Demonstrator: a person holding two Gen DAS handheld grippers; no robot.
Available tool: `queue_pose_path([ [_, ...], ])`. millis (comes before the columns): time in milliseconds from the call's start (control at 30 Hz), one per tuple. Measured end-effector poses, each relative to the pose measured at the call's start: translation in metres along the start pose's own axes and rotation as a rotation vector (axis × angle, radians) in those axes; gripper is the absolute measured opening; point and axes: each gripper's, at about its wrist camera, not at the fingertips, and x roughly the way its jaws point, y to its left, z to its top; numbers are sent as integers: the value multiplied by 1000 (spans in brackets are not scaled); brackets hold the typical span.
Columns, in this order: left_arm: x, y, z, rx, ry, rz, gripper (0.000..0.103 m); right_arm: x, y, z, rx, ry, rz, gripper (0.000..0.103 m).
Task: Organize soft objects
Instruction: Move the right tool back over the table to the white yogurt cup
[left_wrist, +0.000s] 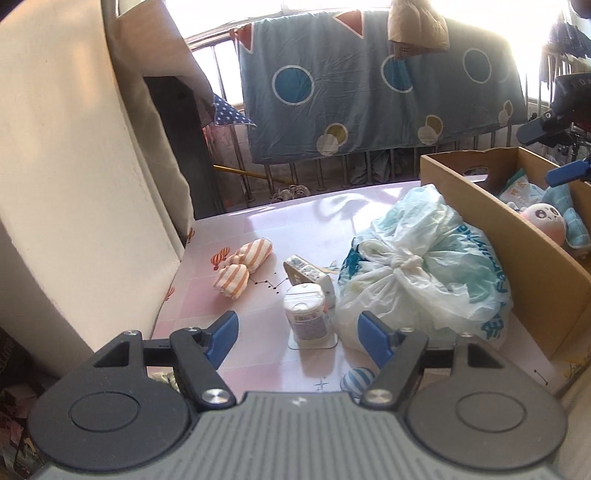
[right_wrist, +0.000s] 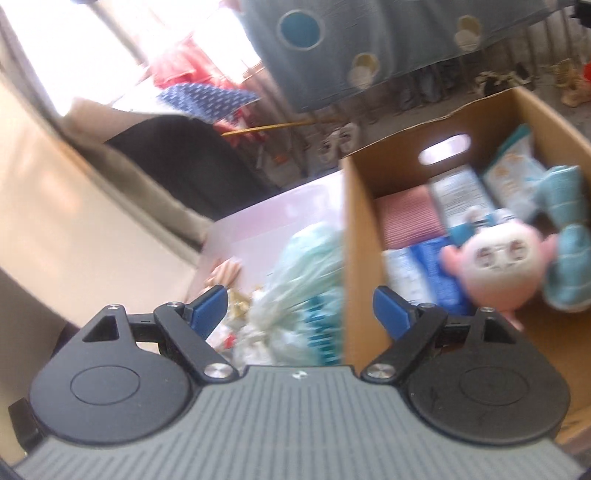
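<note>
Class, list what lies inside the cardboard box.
Inside the cardboard box: a pink round plush, a teal plush, a pink striped cloth and blurred packets. Whatever lies beneath them is covered.

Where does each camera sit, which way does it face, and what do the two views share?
Left wrist: on the left gripper, facing across the pink table at striped socks and a knotted plastic bag; its open jaws show.
Right wrist: on the right gripper, facing the cardboard box holding a pink plush; its open jaws show.
Shared: bag, box, plush.
</note>
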Motion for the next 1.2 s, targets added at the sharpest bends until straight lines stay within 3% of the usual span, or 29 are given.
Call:
queue_pose_path([
  [233,10,16,-17,-31,-16,22,72,69,71,-19,-113,127,94,86],
  [367,24,21,-26,-38,36,38,72,116,117,-30,-217,210,137,84],
  [500,38,34,-40,-71,109,51,70,169,149,-38,-291,312,157,72],
  [700,53,45,-53,-84,170,35,70,238,179,-53,-510,375,-4,67],
  [833,64,46,-58,-73,203,13,70,266,181,-62,-581,423,-67,67],
  [867,65,46,-59,-71,209,11,70,271,182,-64,-591,436,-72,66],
  [900,67,46,-60,-70,214,9,70,276,180,-69,-600,448,-80,58],
  [967,70,46,-61,-71,221,7,70,280,179,-72,-607,445,-100,51],
  [1067,65,47,-62,-70,217,9,70,279,175,-68,-538,435,-77,50],
  [1200,55,51,-65,-64,212,-10,71,267,159,-57,-304,444,61,50],
])
